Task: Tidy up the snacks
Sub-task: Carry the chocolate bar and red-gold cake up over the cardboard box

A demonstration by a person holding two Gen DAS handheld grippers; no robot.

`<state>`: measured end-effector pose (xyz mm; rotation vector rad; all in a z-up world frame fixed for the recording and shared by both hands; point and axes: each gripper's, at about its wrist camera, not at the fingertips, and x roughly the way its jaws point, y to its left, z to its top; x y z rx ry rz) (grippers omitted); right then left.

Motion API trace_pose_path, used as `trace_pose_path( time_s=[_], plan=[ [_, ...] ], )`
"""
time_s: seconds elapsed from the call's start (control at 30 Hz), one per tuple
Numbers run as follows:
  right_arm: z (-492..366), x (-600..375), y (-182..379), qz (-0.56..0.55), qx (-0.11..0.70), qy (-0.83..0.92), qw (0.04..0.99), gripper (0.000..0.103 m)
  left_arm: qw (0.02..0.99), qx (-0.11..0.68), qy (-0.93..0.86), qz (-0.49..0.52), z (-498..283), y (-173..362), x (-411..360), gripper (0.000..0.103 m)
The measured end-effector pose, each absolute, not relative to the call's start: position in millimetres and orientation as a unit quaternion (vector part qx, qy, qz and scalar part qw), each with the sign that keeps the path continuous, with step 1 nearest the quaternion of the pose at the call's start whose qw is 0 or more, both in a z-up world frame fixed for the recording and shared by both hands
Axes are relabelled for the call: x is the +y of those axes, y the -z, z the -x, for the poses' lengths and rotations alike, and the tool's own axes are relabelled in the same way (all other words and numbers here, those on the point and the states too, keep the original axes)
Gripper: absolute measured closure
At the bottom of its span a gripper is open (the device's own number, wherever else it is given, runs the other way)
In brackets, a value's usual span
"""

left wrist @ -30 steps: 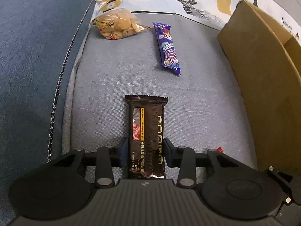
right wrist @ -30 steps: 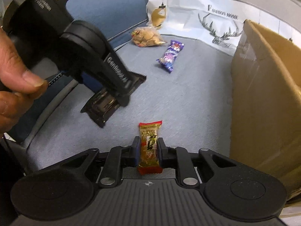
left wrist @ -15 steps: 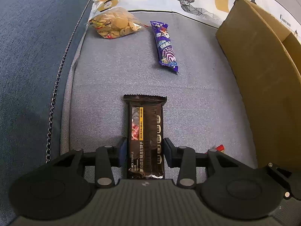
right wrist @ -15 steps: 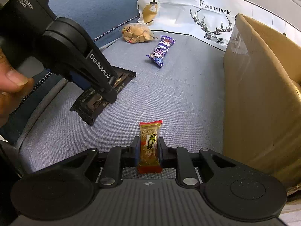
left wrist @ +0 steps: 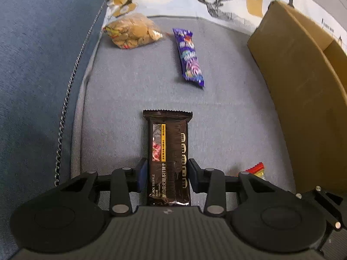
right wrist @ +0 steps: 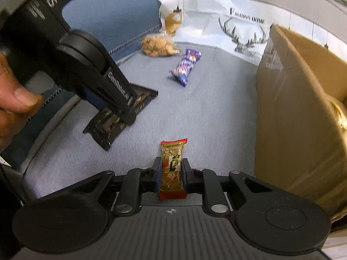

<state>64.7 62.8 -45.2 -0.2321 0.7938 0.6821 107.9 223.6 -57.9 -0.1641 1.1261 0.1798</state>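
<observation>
My left gripper (left wrist: 168,174) is shut on a long black cracker pack (left wrist: 168,149), its pads pressing both long edges just above the grey sofa cushion (left wrist: 121,99). From the right wrist view the same left gripper (right wrist: 121,108) shows pinching that black pack (right wrist: 115,121). My right gripper (right wrist: 171,172) is shut on a small amber snack bar with red ends (right wrist: 172,169); its red tip (left wrist: 257,169) peeks in at the lower right of the left wrist view. A purple candy pack (left wrist: 189,57) and a clear bag of biscuits (left wrist: 132,33) lie farther back.
An open cardboard box (left wrist: 303,86) stands on the right of the cushion, its wall (right wrist: 292,108) close beside the right gripper. A blue armrest (left wrist: 43,65) rises on the left. A deer-print cloth (left wrist: 216,0) covers the backrest. A person's hand (right wrist: 15,104) holds the left gripper.
Both grips hold as before and neither snack has shifted on the cushion. The views wobble slightly, nothing more.
</observation>
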Motion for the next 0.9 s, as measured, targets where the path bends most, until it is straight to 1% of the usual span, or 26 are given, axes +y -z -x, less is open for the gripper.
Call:
trace_pose_path(
  time_s=[0.23,0.6,0.9],
  plan=[
    [-57.7,51.9,17.2,0.085,0.330,-0.323,0.883,0.085,0.874,0.470,-0.083,0.093,-95.1,31.1,223.4,0.060],
    [-47.0,13.6,-49.0,0.054,0.217,-0.320,0.921,0.085,0.931,0.347,-0.077,0.081,-78.9,-18.6,201.7,0.060],
    [-84.6,-54.9,-110.9,0.004,0.143,-0.275,0.951,0.085,0.964,0.251,-0.043,0.076,-77.4,-46.0,170.7,0.060]
  ],
)
